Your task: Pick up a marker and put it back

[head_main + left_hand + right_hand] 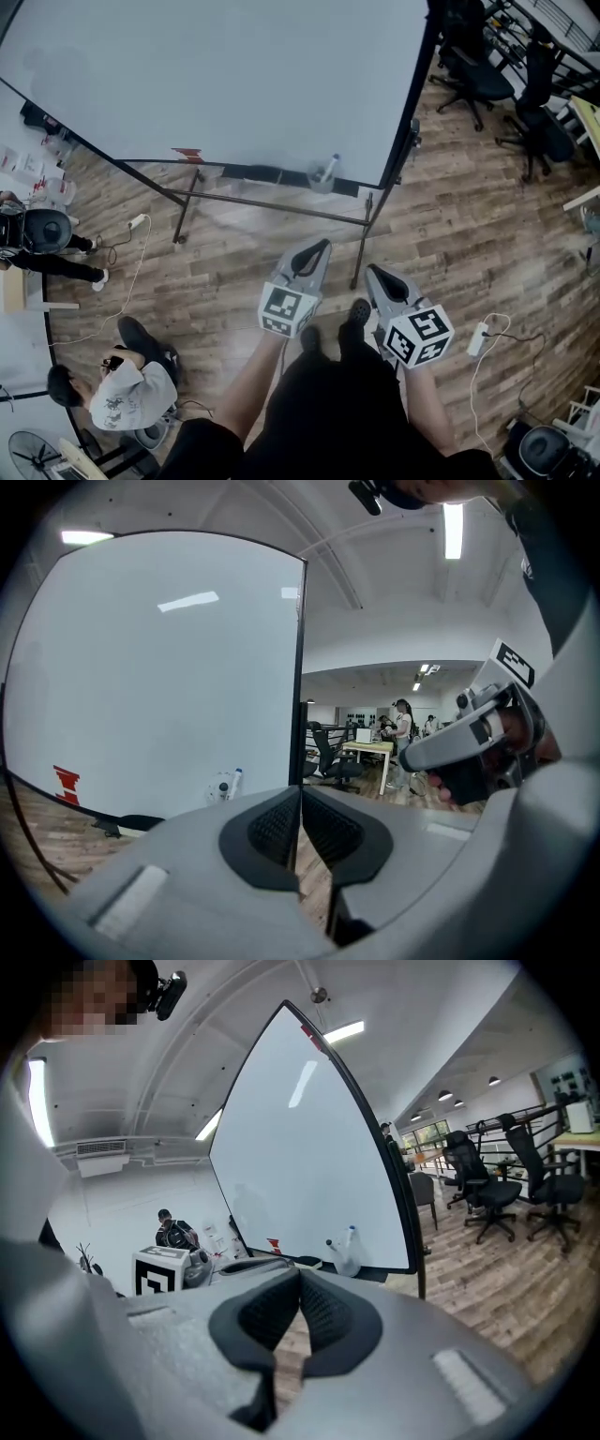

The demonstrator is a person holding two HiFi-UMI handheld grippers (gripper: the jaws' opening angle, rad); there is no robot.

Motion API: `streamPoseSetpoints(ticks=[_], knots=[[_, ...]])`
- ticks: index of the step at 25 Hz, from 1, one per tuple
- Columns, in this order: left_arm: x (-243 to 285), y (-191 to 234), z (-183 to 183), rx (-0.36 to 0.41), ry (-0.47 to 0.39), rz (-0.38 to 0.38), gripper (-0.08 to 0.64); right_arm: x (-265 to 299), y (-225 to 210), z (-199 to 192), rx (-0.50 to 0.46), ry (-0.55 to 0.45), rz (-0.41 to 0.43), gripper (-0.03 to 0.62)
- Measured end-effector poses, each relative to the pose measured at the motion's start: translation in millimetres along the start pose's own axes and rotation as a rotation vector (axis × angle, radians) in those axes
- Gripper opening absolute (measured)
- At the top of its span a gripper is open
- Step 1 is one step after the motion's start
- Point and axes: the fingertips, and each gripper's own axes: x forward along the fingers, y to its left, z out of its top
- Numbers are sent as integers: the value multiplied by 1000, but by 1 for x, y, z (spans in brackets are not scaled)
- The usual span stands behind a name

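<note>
**A:** How far along is the job?

**B:** Right at the start, I'd judge. The left tool (323,246) has its jaws pressed together with nothing between them. The right tool (372,270), just beside it, is closed and empty too. Both are held low in front of the person and point toward the whiteboard (225,75).

**A:** And the marker?

**B:** The marker (331,166) leans in a clear cup (320,179) on the ledge along the board's lower edge. That is ahead of both tools and well apart from them. In the left gripper view it sits a little left of the jaw line. In the right gripper view it sits a little right of it.

**A:** So what does the next move call for?

**B:** Stepping closer and bringing one tool up to the cup. Its jaws then have to part and close on the marker's shaft above the rim. The cup looks light, so a careless approach might tip it.

**A:** What about the room?

**B:** There's no tabletop, just a wood-plank floor (234,272). Left of the tools a person (127,389) crouches on it. Just right of the right tool a white power strip (478,339) lies on the planks. Farther right, beyond the board, stand office chairs (483,70).
</note>
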Motion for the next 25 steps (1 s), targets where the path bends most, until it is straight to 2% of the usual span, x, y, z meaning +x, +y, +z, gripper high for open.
streamPoseSetpoints(ticks=[6, 13, 17, 22, 25], knots=[[-48, -8, -1, -10, -16, -42, 11, -7, 39, -17, -8, -4, -51, 3], [-112, -8, 26, -52, -90, -63, 11, -15, 89, -12, -41, -51, -53, 3], [-142, -8, 30, -129, -83, -68, 11, -14, 110, -11, -54, -68, -52, 3], [-161, -8, 45, -140, -93, -88, 11, -16, 130, -3, -111, -111, -57, 3], [-165, -4, 45, -153, -68, -88, 11, -16, 140, -3, -135, -113, -43, 3]])
